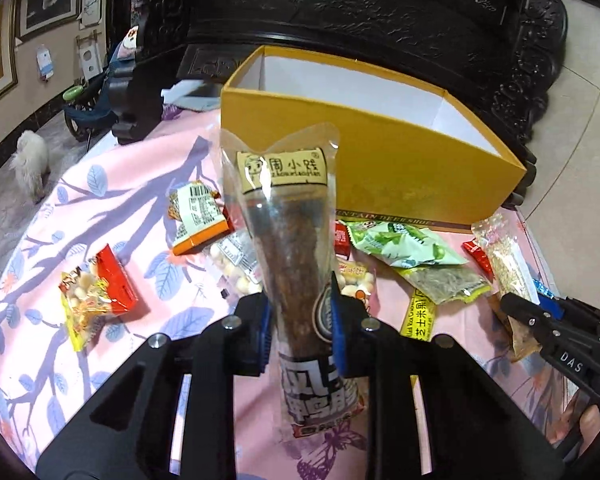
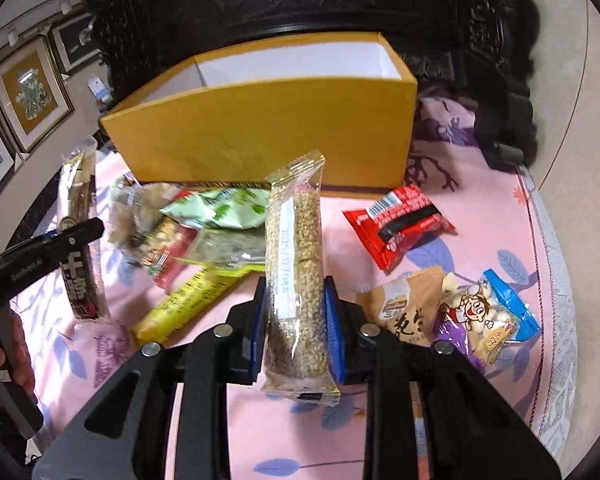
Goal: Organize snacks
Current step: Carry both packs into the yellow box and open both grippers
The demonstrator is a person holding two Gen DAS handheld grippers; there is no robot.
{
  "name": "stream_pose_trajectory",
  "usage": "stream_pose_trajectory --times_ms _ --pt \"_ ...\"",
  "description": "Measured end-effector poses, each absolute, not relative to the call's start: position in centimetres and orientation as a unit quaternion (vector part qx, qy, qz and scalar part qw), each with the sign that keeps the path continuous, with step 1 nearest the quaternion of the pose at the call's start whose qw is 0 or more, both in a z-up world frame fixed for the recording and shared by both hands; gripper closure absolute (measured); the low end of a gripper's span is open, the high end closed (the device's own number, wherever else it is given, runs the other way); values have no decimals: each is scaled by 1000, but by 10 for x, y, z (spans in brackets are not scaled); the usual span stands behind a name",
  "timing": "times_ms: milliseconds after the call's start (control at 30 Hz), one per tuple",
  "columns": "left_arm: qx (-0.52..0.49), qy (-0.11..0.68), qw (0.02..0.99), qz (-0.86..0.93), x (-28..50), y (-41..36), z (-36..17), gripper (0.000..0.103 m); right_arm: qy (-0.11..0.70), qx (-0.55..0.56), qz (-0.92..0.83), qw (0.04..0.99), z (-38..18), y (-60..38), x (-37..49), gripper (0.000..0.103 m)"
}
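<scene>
My left gripper [image 1: 300, 320] is shut on a long clear packet of dark meat stick [image 1: 288, 248], held upright above the pink cloth. In the right wrist view that same meat stick packet [image 2: 78, 232] and the left gripper [image 2: 88, 230] show at the left edge. My right gripper [image 2: 296, 328] is shut on a clear sesame bar packet [image 2: 294, 272], lifted and standing upright. The right gripper [image 1: 516, 308] with the bar [image 1: 504, 256] appears at the right of the left view. An open yellow box [image 1: 420, 168] [image 2: 260, 140] with a white inside stands behind the snacks.
Loose snacks lie on the pink leaf-print tablecloth [image 2: 480, 240]: a green packet [image 2: 220, 208], a yellow bar [image 2: 184, 304], a red packet [image 2: 400, 224], a brown peanut bag [image 2: 404, 304], a blue-purple bag [image 2: 488, 320], a red-yellow bag [image 1: 96, 292]. Dark carved furniture [image 1: 360, 12] rises behind. A white dog [image 1: 30, 164] stands on the floor.
</scene>
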State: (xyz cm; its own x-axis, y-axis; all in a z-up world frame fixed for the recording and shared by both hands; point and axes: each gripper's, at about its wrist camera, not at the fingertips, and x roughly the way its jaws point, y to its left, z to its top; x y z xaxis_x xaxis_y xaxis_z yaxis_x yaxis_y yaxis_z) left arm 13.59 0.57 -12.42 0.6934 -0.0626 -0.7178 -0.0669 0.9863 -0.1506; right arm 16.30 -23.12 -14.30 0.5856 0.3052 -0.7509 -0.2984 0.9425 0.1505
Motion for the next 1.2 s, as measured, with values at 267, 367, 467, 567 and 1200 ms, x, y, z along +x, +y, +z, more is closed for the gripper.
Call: stream_pose_trajectory --times_ms 267,367,467,567,1200 --pt "-68 371 926 -9 125 -2 -103 80 393 6 179 902 -116 -222 153 76" --pt "-61 364 929 -15 126 -6 -95 80 382 9 180 906 -107 -219 151 76" --pt "-48 355 933 -22 132 -10 -83 80 371 13 182 911 -95 -214 151 76" --pt "-41 349 936 -26 142 -10 -71 80 357 14 186 915 -83 -208 153 76" --pt "-4 344 939 -28 320 -18 15 77 375 17 174 910 -34 -172 308 76"
